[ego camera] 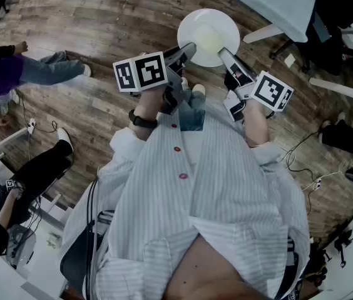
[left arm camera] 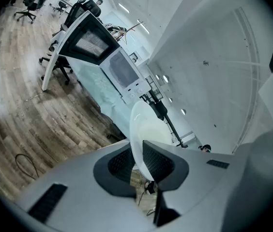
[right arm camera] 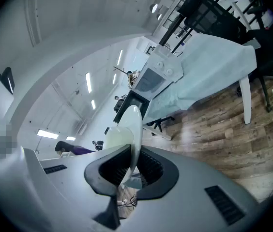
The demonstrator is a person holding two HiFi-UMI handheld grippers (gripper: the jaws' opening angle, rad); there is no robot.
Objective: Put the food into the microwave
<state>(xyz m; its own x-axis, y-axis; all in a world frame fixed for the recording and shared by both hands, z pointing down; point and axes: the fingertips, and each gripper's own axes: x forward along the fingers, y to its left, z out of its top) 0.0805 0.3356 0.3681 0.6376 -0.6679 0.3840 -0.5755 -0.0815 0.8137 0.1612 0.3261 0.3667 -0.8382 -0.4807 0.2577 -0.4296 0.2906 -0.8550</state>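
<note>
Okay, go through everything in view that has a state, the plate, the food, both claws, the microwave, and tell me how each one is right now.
plate: held in the air by its rim, between both claws.
food: pale, lying on the plate.
left claw: shut on the plate's rim.
right claw: shut on the plate's rim.
microwave: ahead of the plate, door looks shut.

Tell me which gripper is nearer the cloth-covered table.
Right. The right gripper holds the plate by the rim on the side toward the table. The left gripper holds the opposite rim, farther from it, with the plate between.
</note>
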